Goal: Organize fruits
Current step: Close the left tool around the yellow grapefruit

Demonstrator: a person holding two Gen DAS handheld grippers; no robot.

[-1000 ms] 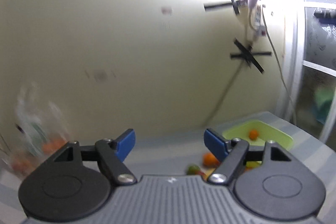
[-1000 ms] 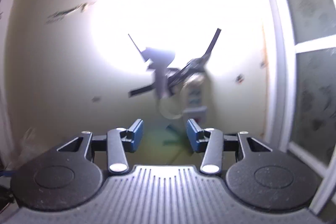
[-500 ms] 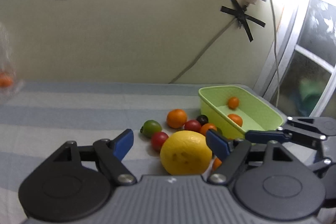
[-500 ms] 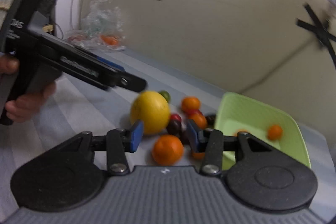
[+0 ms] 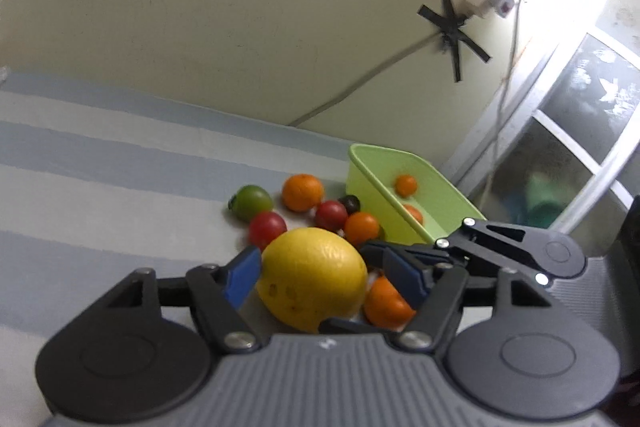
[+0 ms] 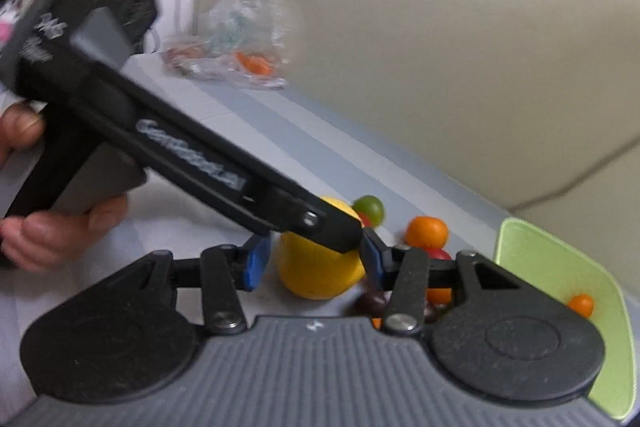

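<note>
A big yellow lemon (image 5: 314,277) lies on the striped cloth between the open jaws of my left gripper (image 5: 322,277); whether the pads touch it I cannot tell. My right gripper (image 6: 312,261) is open too and points at the same lemon (image 6: 320,275) from the other side, its tips close to the left gripper's. An orange (image 5: 386,303) lies just right of the lemon. Red tomatoes (image 5: 267,227), a green fruit (image 5: 251,202), more oranges (image 5: 303,192) and a dark fruit (image 5: 351,203) lie behind it. A lime-green bin (image 5: 436,205) holds two small oranges (image 5: 406,185).
A clear plastic bag with fruit (image 6: 236,47) lies at the far left by the cream wall. A cable taped to the wall (image 5: 452,31) runs down behind the table. A window frame (image 5: 560,131) stands to the right of the bin.
Both grippers have swung down from facing the wall and closed in on the fruit pile. The lemon now sits between the left jaws, and the right gripper has come up against it.
</note>
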